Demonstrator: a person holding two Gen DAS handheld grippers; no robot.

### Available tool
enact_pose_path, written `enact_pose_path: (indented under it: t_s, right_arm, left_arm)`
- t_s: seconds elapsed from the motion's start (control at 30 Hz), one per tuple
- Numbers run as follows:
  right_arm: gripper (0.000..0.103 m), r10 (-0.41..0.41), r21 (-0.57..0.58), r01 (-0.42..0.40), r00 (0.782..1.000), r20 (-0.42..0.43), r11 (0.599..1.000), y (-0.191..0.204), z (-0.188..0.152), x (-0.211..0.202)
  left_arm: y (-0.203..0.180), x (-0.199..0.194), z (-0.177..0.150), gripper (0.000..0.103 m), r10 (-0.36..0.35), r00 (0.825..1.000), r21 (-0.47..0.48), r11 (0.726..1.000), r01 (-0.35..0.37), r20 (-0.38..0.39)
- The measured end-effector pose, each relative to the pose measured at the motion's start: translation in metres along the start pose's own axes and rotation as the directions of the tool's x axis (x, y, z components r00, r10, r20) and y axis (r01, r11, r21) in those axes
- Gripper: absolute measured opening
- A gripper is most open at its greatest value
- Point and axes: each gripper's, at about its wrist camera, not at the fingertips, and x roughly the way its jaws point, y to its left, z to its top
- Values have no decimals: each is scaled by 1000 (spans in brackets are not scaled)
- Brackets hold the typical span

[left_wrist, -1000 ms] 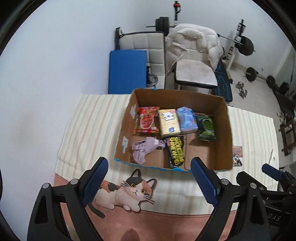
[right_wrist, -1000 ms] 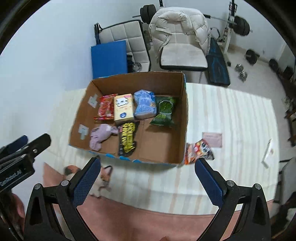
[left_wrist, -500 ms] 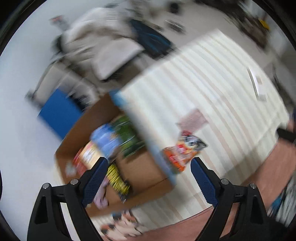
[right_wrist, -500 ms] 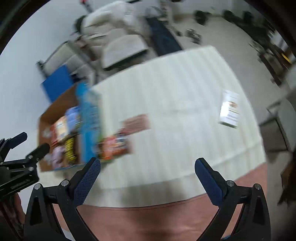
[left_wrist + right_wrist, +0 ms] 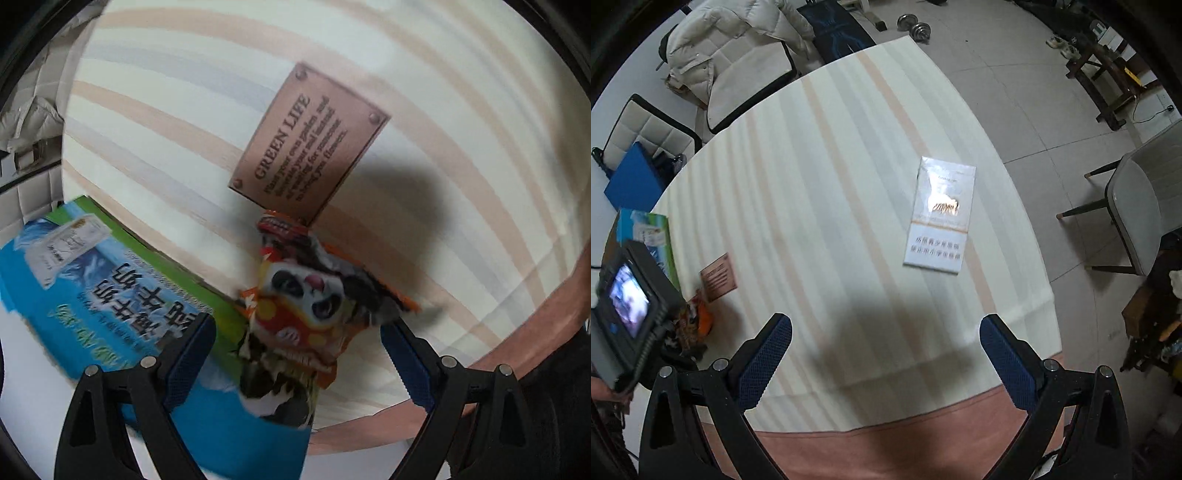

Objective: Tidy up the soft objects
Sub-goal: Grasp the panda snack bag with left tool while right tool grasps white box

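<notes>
Left wrist view: the left claw [image 5: 295,332], closing, straddles the panda snack bag [image 5: 303,302] beside the box [image 5: 110,295]; centre it, squeeze gently.

Left tongs [image 5: 295,347] dropped from box view to snack bag [image 5: 306,302], closing.
</notes>
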Motion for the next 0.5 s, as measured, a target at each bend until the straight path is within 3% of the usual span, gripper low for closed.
enact_pose_path:
  t_s: [0.03,0.07,0.17,0.27,0.37,0.4,0.5]
  right_arm:
    - [103,-2,2,2,1000,-4,1000,-2,5,3]
    - [103,-8,3,8,1000,-10,1000,-4,10,7]
    - [103,-14,24,15,999,-36,1000,-12,29,24]
    - [103,-25,56,28,998,-63,998,-20,44,43]
    - [103,-16,110,27,995,-101,994,-32,59,67]
    - [103,-12,131,27,993,-117,991,-37,64,76]
    - [101,-16,161,40,989,-149,986,-43,75,95]
  left_arm:
    - [0,0,3,78,-22,1000,-25,999,22,5]
    - [1,0,4,62,-44,999,-47,998,45,9]
    - [3,-7,7,53,-106,994,-138,984,111,40]
    - [9,-19,8,52,-209,971,-248,940,233,117]
    - [15,-26,9,52,-323,923,-347,858,378,207]
    - [16,-27,10,52,-347,909,-370,833,412,230]
    - [23,-29,13,56,-372,890,-403,796,452,264]
